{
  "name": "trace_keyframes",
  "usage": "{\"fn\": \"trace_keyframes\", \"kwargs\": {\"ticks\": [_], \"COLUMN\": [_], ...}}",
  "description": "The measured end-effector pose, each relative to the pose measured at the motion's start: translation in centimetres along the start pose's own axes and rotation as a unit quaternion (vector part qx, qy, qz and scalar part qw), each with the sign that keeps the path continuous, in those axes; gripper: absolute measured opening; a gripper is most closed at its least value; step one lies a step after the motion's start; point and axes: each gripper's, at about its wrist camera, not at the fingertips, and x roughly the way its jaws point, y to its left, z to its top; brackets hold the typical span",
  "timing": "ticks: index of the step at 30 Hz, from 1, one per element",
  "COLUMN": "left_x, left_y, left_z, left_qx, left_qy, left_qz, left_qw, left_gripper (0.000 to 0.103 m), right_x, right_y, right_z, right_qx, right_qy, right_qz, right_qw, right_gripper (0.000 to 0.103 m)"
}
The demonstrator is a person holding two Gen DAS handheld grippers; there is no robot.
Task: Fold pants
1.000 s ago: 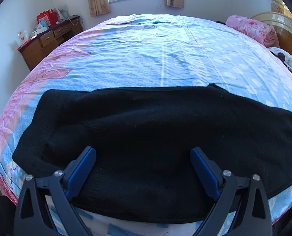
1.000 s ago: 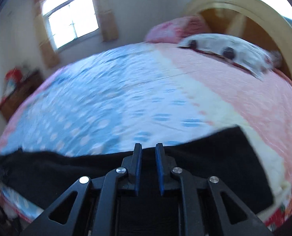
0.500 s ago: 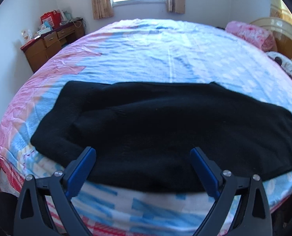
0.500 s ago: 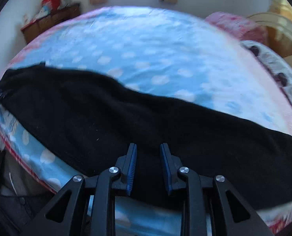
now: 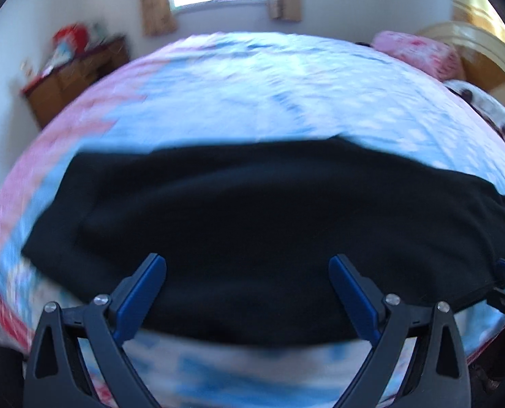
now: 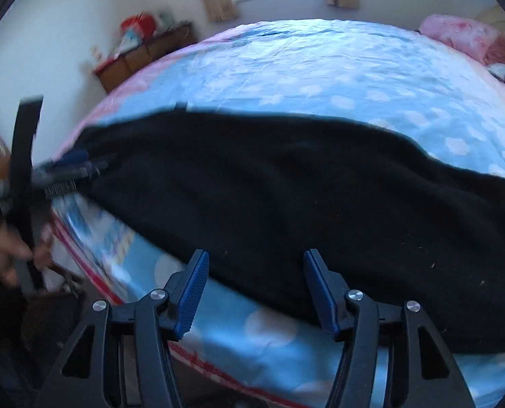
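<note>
Found the black pants (image 5: pixel 252 224) stretched out flat in one long strip along the near edge of the bed (image 5: pixel 286 102), on the blue dotted sheet. Looked like legs stacked already, so probably about to fold end over end.

Saw the left gripper (image 5: pixel 246 260) spread wide above the cloth near one end, pinching nothing. Caught the right gripper (image 6: pixel 256 255) with jaws that had just been opening, about halfway apart, hanging over the near hem further along. Had cloth showing in the gap between them, but no pads pressing on it, so nothing held on either side.

Tips for doing this step well, just my read:
- Would have gone for both layers at the hem, not only the top one, else ended up dragging one leg off the other.
- Would have dipped the lower finger under the edge before closing, given how soft and thick that knit looked.
- Would have matched both grips on the same edge and lifted together, low over the sheet, to keep the strip from twisting.
- Needed care close to the mattress edge too; seemed easy to pull the whole thing off the bed.
</note>
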Motion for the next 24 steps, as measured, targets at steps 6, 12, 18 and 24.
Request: {"fn": "trace_keyframes", "kwargs": {"ticks": [6, 12, 18, 24], "left_x": [-2.6, -5.4, -6.5, -6.7], "left_y": [1.7, -0.5, -4.8, -8.2], "left_z": [-1.2, 0.4, 0.9, 0.4], "left_qx": [0.002, 0.004, 0.005, -0.003], "left_qy": [-0.027, -0.061, -0.060, -0.051], "left_qz": [0.035, -0.001, -0.071, -0.115], "left_qw": [0.9990, 0.9981, 0.9957, 0.9921], "left_gripper": [0.099, 0.099, 0.099, 0.099], "right_x": [-2.6, -10.5, -20.0, -26.1], "right_y": [-1.2, -6.7, -16.9, -23.9], "right_z": [1.0, 1.5, -4.5, -14.1], "right_qx": [0.042, 0.142, 0.334, 0.461], "right_qy": [-0.034, -0.155, -0.292, -0.389], "right_qz": [0.046, 0.006, -0.052, -0.094], "right_qw": [0.998, 0.978, 0.894, 0.792], "right_gripper": [0.060, 0.060, 0.060, 0.060]}}
